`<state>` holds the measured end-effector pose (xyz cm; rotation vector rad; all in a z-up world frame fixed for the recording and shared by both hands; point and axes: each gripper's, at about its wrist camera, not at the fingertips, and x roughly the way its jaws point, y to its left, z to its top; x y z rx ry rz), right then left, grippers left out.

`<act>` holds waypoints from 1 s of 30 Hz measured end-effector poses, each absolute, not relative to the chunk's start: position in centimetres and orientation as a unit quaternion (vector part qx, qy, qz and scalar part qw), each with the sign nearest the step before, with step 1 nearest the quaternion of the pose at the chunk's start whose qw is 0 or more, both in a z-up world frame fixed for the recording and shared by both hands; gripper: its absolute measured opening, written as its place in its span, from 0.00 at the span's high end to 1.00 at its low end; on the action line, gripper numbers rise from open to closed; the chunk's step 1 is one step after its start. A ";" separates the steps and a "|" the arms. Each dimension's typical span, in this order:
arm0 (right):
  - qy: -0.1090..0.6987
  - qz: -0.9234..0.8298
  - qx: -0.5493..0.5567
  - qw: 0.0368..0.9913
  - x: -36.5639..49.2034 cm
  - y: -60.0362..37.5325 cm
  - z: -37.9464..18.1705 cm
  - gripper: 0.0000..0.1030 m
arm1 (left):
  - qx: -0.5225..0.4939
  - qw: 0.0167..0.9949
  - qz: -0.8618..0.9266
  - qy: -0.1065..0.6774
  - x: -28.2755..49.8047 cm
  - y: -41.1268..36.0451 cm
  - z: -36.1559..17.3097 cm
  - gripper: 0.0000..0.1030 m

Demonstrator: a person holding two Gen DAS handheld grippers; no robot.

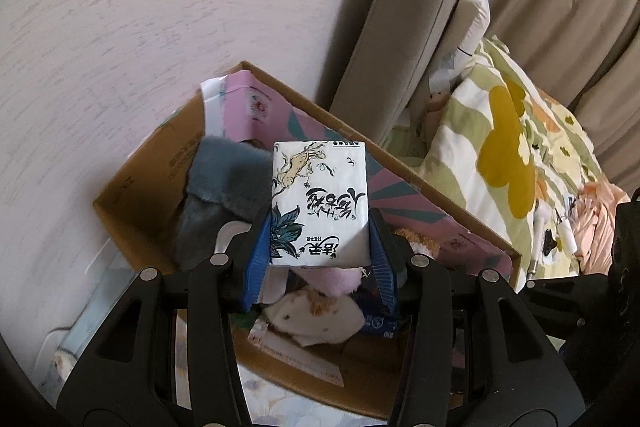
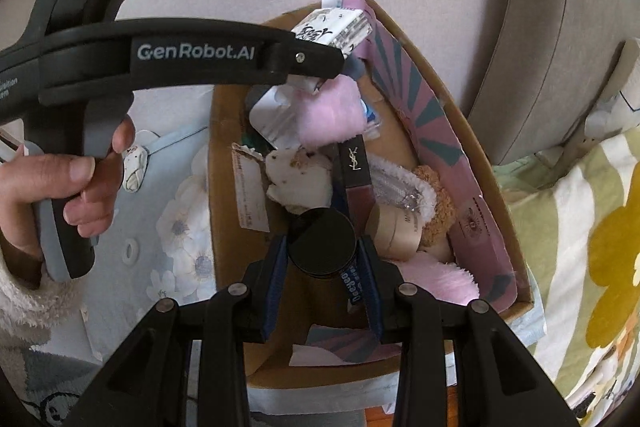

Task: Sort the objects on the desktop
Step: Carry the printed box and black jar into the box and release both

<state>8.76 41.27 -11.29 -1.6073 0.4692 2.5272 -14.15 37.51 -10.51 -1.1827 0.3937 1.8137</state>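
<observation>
My left gripper (image 1: pixel 319 239) is shut on a white tissue pack (image 1: pixel 319 203) with black lettering and holds it above an open cardboard box (image 1: pixel 132 187). The same pack (image 2: pixel 332 27) and left gripper (image 2: pixel 316 61) show in the right wrist view, over the box's far end. My right gripper (image 2: pixel 322 247) is shut on a round black object (image 2: pixel 322 243) like a lidded jar, held over the near end of the box (image 2: pixel 460 115).
The box holds a grey furry item (image 1: pixel 224 187), pink plush (image 2: pixel 332 111), a white plush toy (image 2: pixel 298 183), a black YSL box (image 2: pixel 356 163) and a brown bear (image 2: pixel 432 211). A floral bedspread (image 2: pixel 580 227) and grey headboard (image 1: pixel 396 39) lie right. A wall stands behind.
</observation>
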 end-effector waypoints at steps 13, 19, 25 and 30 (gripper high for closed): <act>0.122 0.855 -0.499 0.070 8.3 40.6 -9.7 0.32 | -0.462 0.411 0.769 0.163 -14.1 35.6 -9.2 0.01; 0.109 0.869 -0.480 0.060 7.9 39.0 -8.5 0.32 | -0.461 0.381 0.789 0.140 -14.3 30.5 -7.7 0.01; 0.088 0.881 -0.464 0.040 7.4 36.7 -7.2 0.32 | -0.463 0.348 0.808 0.109 -14.8 24.7 -6.5 0.01; 0.061 0.892 -0.447 0.028 7.2 34.1 -6.1 0.32 | -0.455 0.322 0.826 0.080 -14.7 19.9 -5.3 0.01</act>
